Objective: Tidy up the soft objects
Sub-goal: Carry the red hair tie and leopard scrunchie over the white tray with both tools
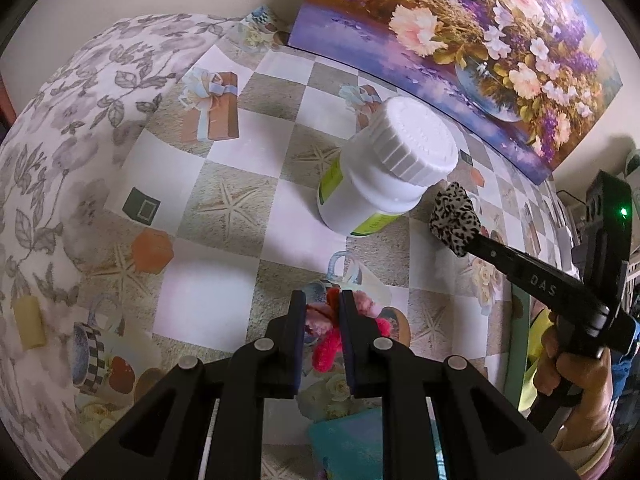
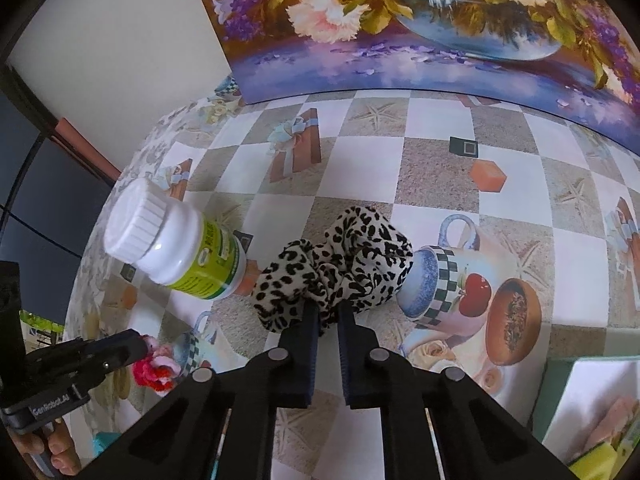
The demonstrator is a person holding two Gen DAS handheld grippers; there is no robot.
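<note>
My left gripper (image 1: 322, 307) is shut on a fuzzy pink and red scrunchie (image 1: 326, 354), held just above the patterned tablecloth (image 1: 208, 288). It also shows at the lower left of the right wrist view (image 2: 154, 368). My right gripper (image 2: 328, 314) is shut on a leopard-print scrunchie (image 2: 336, 268), held over the table. In the left wrist view that scrunchie (image 1: 456, 218) sits at the tip of the right gripper, just right of a white pill bottle (image 1: 384, 172). The bottle (image 2: 172, 248) stands left of the leopard scrunchie.
A flower painting (image 1: 480, 40) leans against the wall at the table's back edge. A floral cloth (image 1: 60, 140) lies at the left. A teal container (image 1: 348, 444) is below my left gripper. A green-rimmed box (image 2: 592, 408) with sponges sits at the lower right.
</note>
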